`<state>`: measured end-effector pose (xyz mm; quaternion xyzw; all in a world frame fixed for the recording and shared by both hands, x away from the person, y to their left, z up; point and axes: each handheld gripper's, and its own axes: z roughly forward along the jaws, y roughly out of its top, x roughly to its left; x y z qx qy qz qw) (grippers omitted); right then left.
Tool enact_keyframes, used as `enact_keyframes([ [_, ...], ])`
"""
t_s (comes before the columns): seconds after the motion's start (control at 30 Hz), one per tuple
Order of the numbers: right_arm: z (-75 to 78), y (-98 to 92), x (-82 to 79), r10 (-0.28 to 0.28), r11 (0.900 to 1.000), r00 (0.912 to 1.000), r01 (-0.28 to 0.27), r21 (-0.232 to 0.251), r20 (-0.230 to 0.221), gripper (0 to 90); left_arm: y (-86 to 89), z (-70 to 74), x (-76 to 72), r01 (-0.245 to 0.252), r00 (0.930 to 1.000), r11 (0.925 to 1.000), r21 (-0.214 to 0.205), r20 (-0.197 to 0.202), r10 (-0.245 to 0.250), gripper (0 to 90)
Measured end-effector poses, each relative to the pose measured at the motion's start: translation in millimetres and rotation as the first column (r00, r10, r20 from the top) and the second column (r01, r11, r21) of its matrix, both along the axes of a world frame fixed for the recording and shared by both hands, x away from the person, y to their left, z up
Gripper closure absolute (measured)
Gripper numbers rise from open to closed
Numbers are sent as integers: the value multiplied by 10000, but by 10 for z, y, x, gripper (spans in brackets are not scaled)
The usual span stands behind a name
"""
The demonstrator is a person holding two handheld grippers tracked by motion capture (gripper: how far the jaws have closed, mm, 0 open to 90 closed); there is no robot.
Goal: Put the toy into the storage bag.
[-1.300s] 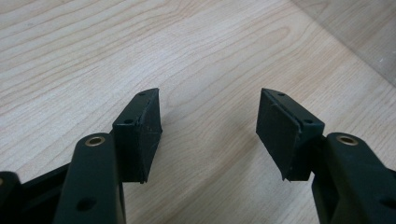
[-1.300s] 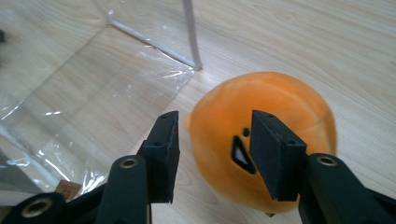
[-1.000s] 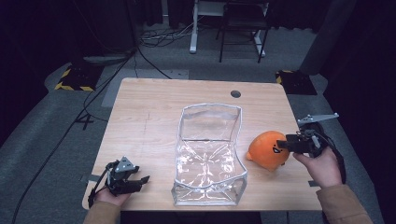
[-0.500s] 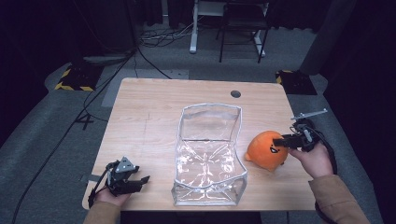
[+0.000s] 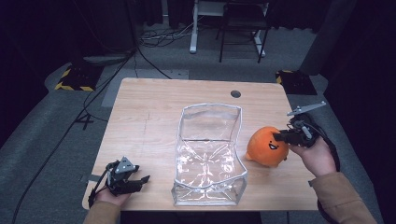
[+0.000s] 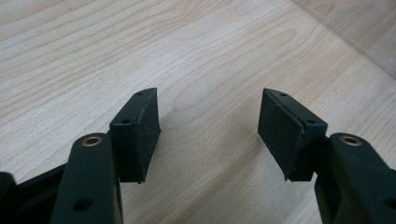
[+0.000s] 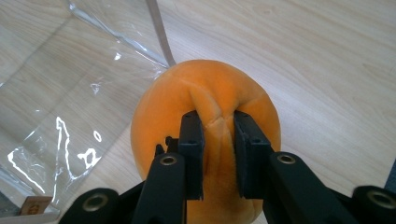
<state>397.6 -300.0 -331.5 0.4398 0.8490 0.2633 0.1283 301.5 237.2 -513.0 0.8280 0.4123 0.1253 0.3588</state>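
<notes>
An orange plush ball with a smiling face (image 5: 267, 145) sits at the table's right, just right of a clear plastic bag (image 5: 211, 154). My right gripper (image 5: 281, 137) reaches it from the right; its jaws have just been closing and now pinch a fold of the orange plush (image 7: 219, 126) between the pads (image 7: 192, 154). My left gripper (image 5: 140, 181) rests at the front left corner, jaws wide apart. In the left gripper view, the left gripper (image 6: 208, 135) has only bare wood between its pads.
The wooden table (image 5: 149, 121) has a round cable hole (image 5: 236, 94) near its far right edge. The clear bag lies open in the middle, its mouth toward the far side. Beyond the table, cables and a chair (image 5: 240, 23) stand on grey floor.
My right gripper moved left onto the plush and its jaws closed on the fabric. The plush shifted slightly left. My left gripper has kept still.
</notes>
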Motion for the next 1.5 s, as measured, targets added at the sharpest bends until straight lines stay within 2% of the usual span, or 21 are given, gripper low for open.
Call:
enact_keyframes([
  [0.23, 254, 86, -59, 340, 9992, 9989, -333, -202, 325, 751, 5, -28, -2, -4, 9996, 10000, 38, 297, 3, 387],
  [0.43, 416, 144, -95, 562, 9983, 9971, -552, -199, 513, 750, -15, -47, -10, -22, 9981, 9996, 288, 608, 4, 367],
  [1.0, 854, 206, -113, 858, 9963, 9895, -846, -155, 1165, 750, -19, -52, -12, -69, 9980, 9996, 263, 622, 53, 358],
  [1.5, 1254, 372, -127, 1280, 9918, 9762, -1259, -227, 1749, 750, -17, -52, -18, -102, 9980, 9996, 272, 633, 85, 355],
])
